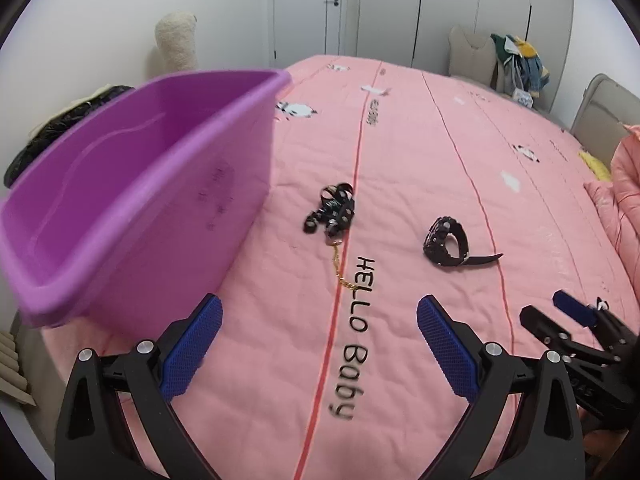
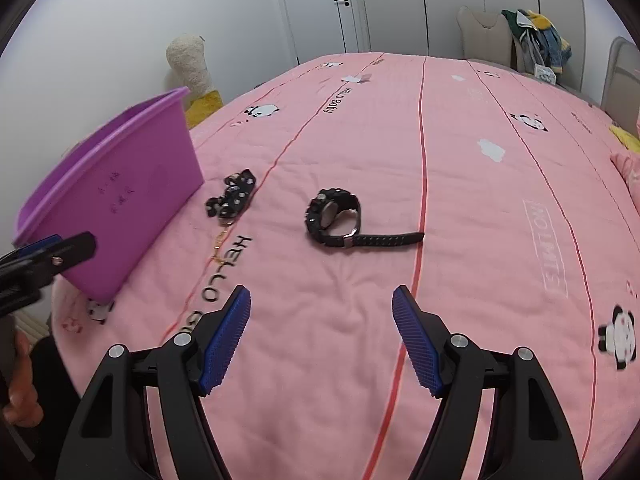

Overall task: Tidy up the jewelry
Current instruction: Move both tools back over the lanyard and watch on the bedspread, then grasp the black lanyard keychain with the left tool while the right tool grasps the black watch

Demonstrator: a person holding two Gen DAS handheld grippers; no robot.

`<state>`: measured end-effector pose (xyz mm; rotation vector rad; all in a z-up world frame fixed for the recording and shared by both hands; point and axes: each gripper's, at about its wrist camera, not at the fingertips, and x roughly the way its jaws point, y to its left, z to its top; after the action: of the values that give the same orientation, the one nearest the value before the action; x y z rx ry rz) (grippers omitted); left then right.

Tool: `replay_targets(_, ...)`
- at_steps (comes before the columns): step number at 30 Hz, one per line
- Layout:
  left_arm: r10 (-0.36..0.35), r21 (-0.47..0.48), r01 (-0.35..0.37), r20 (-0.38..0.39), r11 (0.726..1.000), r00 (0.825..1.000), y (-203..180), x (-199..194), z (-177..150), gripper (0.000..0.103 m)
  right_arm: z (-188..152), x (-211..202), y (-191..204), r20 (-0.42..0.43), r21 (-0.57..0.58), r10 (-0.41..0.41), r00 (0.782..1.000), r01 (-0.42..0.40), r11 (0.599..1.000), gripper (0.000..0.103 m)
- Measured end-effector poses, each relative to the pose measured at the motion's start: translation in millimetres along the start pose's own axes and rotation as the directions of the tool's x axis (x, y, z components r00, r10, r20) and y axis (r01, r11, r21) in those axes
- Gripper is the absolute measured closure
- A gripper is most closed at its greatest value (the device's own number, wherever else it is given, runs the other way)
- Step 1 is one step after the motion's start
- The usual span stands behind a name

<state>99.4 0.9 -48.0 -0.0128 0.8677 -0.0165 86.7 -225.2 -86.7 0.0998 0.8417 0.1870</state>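
left gripper: jaws apart, nothing between, above pink bedspread.
right gripper: jaws apart, empty.
black watch: on bedspread, strap loose to the right.
black studded band: with gold chain, between watch and purple bin.

On the bed the bin sits at the left edge; just right of it the studded strap, a chain trailing toward us (touching it), then the watch further right, apart.
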Motion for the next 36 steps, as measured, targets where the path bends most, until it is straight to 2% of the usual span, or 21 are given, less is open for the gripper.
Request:
replay_targets(8, 0.045, -0.009, -0.046, -0.042, 0.999, 0.998, -6.3, 77.8, 15.5, 0.007, 24.4, 55.0, -8.6, -0.019, -0.048, 0.020, 1.000, -0.021, 0.999, 0.033)
replay_targets(18, 0.040, -0.006, -0.041, -0.084, 0.999, 0.996, -4.6, 153.3, 41.4, 0.007, 39.4, 120.3, -10.9, -0.042, -0.074, 0.020, 0.999, -0.023, 0.997, 0.033)
replay_targets(28, 0.037, -0.002, -0.037, -0.091, 0.999, 0.995, -4.7, 191.0, 50.4, 0.007, 47.6, 161.9, -8.7, -0.076, -0.094, -0.036, 0.996, 0.029, 0.995, 0.033)
replay_targets(36, 0.054, -0.005, -0.055, -0.103, 0.998, 0.993, -5.8, 215.9, 57.9, 0.007, 53.4, 189.5, -6.8, -0.113, -0.107, -0.040, 0.993, 0.028, 0.994, 0.033)
